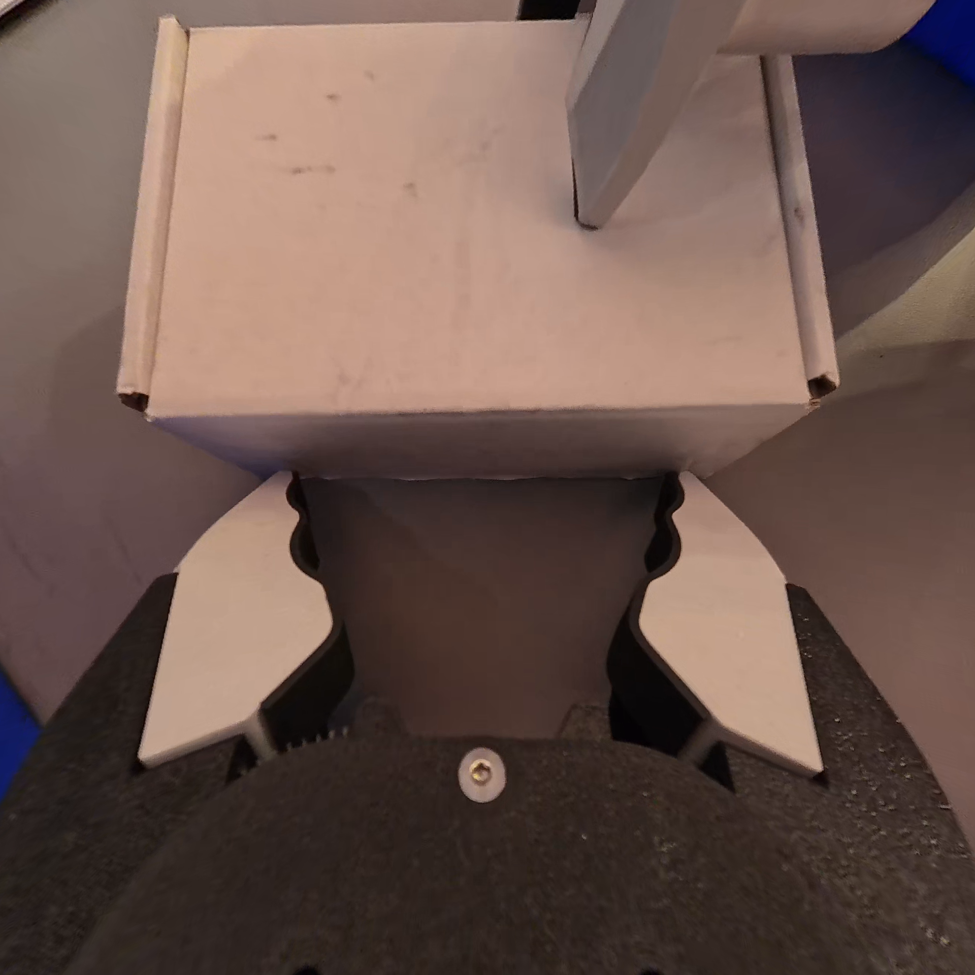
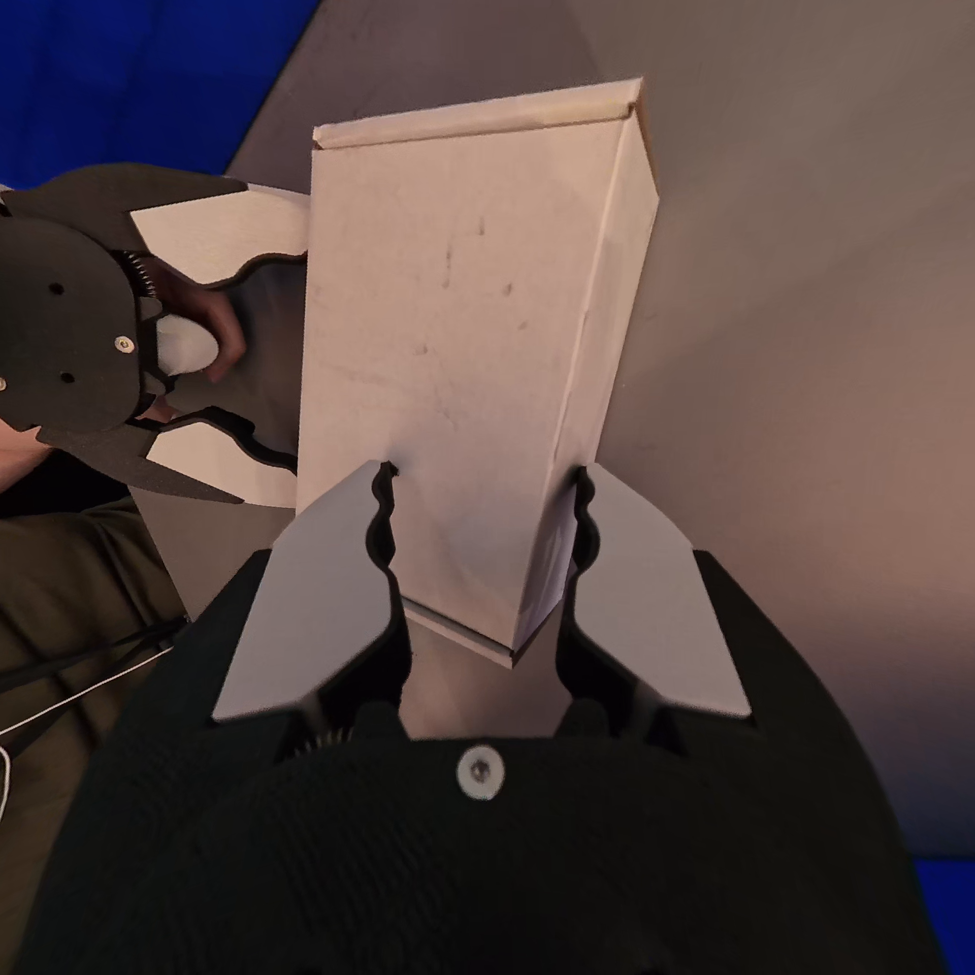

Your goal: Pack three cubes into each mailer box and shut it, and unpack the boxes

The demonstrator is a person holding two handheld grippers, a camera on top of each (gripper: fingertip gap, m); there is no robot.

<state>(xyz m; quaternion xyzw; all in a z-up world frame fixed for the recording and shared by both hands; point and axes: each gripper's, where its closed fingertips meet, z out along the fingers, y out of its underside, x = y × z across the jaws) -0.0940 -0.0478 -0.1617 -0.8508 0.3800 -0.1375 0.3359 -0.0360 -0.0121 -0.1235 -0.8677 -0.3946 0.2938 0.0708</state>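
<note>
A white cardboard mailer box [image 1: 380, 237] stands on the grey table with its lid down; it also shows in the right wrist view [image 2: 464, 316]. No cubes show. My left gripper [image 1: 485, 485] is open, with both fingertips against the box's near wall, and it appears in the right wrist view [image 2: 299, 359] at the box's left side. My right gripper [image 2: 484, 469] is half closed over the box's right top edge, one fingertip on the lid and the other on the side wall. Its finger [image 1: 601, 137] presses the lid in the left wrist view.
The grey table [image 2: 791, 316] runs on to the right of the box. A blue surface [image 2: 132, 79] lies past the table's edge. A person's hand [image 2: 221, 337] and a dark green sleeve [image 2: 79, 580] are at the left behind the left gripper. The tips of one gripper are about 9 cm away from the tips of the other.
</note>
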